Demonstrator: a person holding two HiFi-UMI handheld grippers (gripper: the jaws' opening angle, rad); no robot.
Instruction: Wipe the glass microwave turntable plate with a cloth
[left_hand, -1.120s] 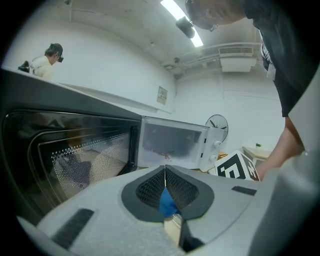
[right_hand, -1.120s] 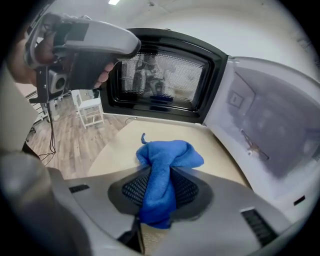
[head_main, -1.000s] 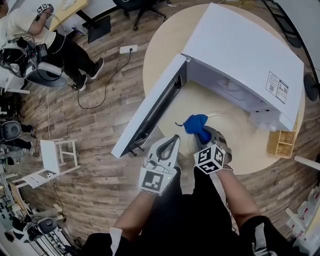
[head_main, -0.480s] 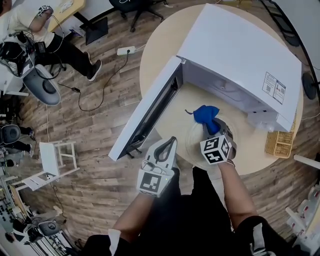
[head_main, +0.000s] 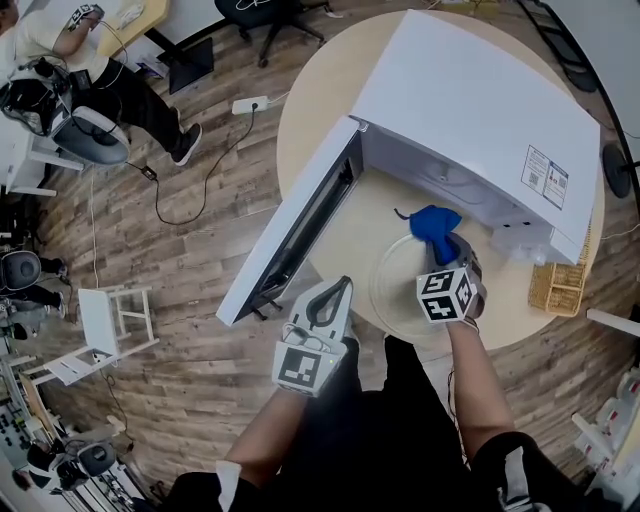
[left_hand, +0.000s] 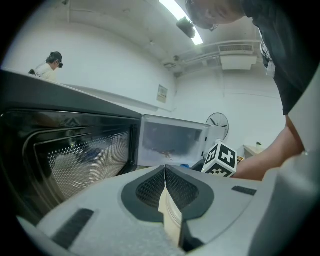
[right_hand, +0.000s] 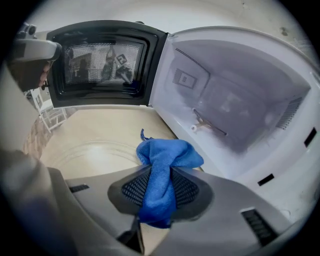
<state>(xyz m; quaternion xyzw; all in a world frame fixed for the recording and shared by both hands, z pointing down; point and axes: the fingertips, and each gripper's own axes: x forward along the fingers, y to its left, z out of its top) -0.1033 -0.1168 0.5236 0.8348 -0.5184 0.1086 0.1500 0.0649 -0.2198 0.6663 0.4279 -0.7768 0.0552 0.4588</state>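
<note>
Wiping stage, cloth on glass: you are gripping the blue cloth (right_hand: 167, 160) in the right gripper (right_hand: 160, 189). Its jaws are clamping the bunched middle of the cloth so that a rounded wad is protruding ahead of the tips, evidently to serve as the wiping pad. In the head view this gripper (head_main: 441, 255) is reaching over the glass turntable plate (head_main: 388, 292), which is lying flat on the round table (head_main: 320, 90) at the lower centre-right of the frame, just in front of the open microwave (head_main: 480, 110). Working on the plate outside the cavity is probably giving you room to sweep the whole disc. The wad appears to be resting near the plate's far rim, toward the oven mouth, though contact with the glass is not certain. The door (head_main: 300, 215) is standing wide open along the left of the oven, clear of your stroke. Your left gripper (head_main: 338, 290) is hovering at lower centre, just beside the plate's left edge, with its jaws pressed together on nothing, seemingly waiting to steady the plate should it slide.
</note>
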